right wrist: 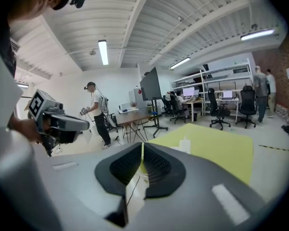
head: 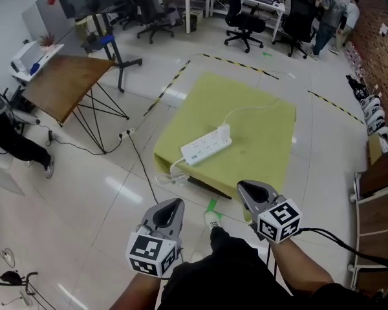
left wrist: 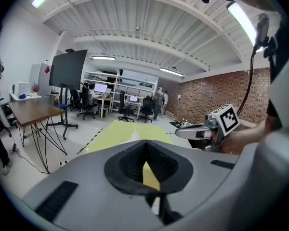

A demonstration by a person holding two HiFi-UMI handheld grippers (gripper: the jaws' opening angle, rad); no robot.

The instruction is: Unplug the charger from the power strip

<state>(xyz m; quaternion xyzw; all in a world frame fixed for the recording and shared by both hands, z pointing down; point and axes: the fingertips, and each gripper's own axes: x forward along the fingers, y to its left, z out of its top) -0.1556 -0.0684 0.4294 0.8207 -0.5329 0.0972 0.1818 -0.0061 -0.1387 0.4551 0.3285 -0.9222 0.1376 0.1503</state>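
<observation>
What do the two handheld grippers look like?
Both the left gripper and right gripper are grey tapered shells with black ribbed pads. Each carries a white cube with black square markers. A black cable trails from the right one. The person wears a black top.

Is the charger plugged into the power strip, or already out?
Plugged in: the charger stands on the power strip, at its end.

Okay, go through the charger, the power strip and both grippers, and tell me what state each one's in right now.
charger: plugged into the power strip, standing at one end, nothing touching it.
power strip: lying flat on the yellow table, its cord hanging off the near edge.
left gripper: shut, empty, away from the charger.
right gripper: shut, empty, away from the charger.
</observation>
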